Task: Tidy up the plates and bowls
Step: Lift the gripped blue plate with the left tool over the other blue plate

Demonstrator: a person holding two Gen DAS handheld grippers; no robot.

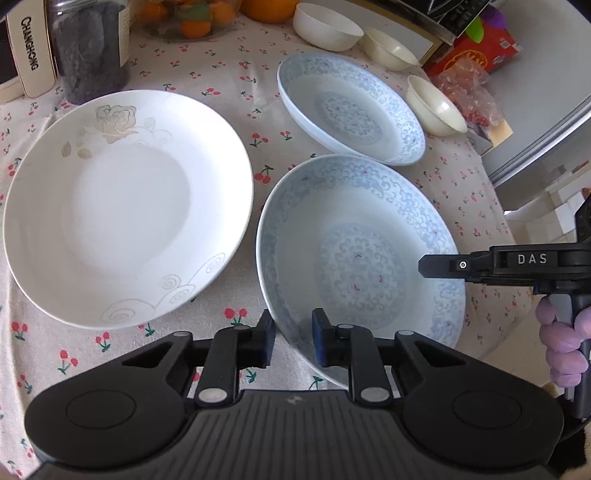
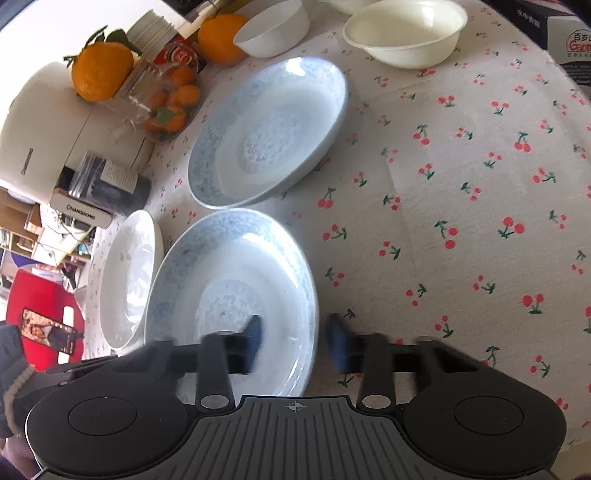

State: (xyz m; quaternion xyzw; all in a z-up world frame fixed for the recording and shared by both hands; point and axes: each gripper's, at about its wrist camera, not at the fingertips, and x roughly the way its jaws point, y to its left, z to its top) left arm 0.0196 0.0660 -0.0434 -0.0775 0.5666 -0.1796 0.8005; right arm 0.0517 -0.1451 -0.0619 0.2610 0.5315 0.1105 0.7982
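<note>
Three plates lie on the cherry-print cloth. The near blue-patterned plate (image 1: 362,266) (image 2: 229,288) has my left gripper (image 1: 293,339) shut on its near rim, one pad outside and one inside. My right gripper (image 2: 295,341) straddles the same plate's right rim. Its blurred pads stand apart, and cloth shows between the rim and the outer pad. From the left wrist view it (image 1: 428,266) reaches in sideways over that rim. A second blue plate (image 1: 351,110) (image 2: 269,129) sits farther back. A larger white plate (image 1: 125,206) (image 2: 129,277) lies to the left. Three white bowls (image 1: 325,26) (image 1: 391,50) (image 1: 436,105) stand behind.
A dark jar (image 1: 92,48), a clear tub of oranges (image 2: 170,103) and a white box (image 2: 48,140) crowd the back left. A red box (image 1: 476,55) and a plastic bag (image 1: 469,88) sit at the back right by the table edge. A purple-gloved hand (image 1: 561,339) holds the right gripper.
</note>
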